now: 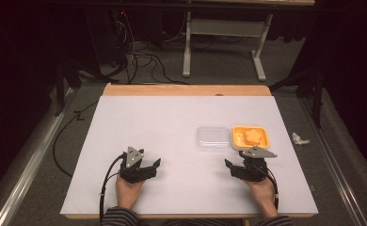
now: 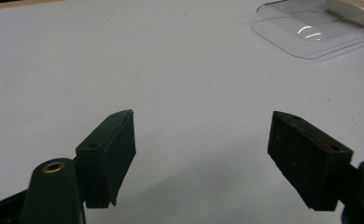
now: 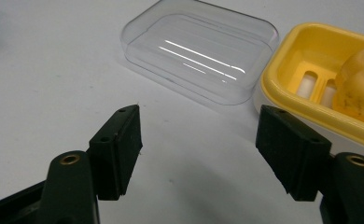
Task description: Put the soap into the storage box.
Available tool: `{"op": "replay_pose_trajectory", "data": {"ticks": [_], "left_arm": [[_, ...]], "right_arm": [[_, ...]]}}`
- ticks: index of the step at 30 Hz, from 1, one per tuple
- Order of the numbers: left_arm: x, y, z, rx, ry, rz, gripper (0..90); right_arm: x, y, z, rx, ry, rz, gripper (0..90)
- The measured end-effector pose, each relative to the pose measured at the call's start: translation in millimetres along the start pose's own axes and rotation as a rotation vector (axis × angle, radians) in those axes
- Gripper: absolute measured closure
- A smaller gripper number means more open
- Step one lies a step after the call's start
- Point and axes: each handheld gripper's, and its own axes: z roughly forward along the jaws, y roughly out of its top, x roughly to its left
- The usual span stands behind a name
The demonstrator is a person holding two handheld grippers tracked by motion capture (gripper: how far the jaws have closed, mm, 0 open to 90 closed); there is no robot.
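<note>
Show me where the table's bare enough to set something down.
Free: the white table between the left gripper and the clear lid, plus the far left half. Crowded: the right, where lid and yellow tray sit side by side, right gripper just before them.

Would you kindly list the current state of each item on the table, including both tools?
Clear plastic lid: off the dish, lying on the table beside it, empty.
Yellow soap dish: uncovered, holding the soap.
Orange-yellow soap bar: resting inside the dish.
Left tool: open, nothing between the jaws.
Right tool: open, nothing between the jaws, pointing toward lid and dish.
</note>
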Motion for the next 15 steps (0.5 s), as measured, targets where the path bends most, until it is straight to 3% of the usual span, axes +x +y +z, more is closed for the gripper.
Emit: {"op": "replay_pose_trajectory", "data": {"ticks": [15], "left_arm": [[-0.2, -0.1, -0.1, -0.001, -0.002, 0.0, 24.1]], "right_arm": [[-1.2, -0.2, 11.4, 0.018, -0.014, 0.008, 31.8]]}}
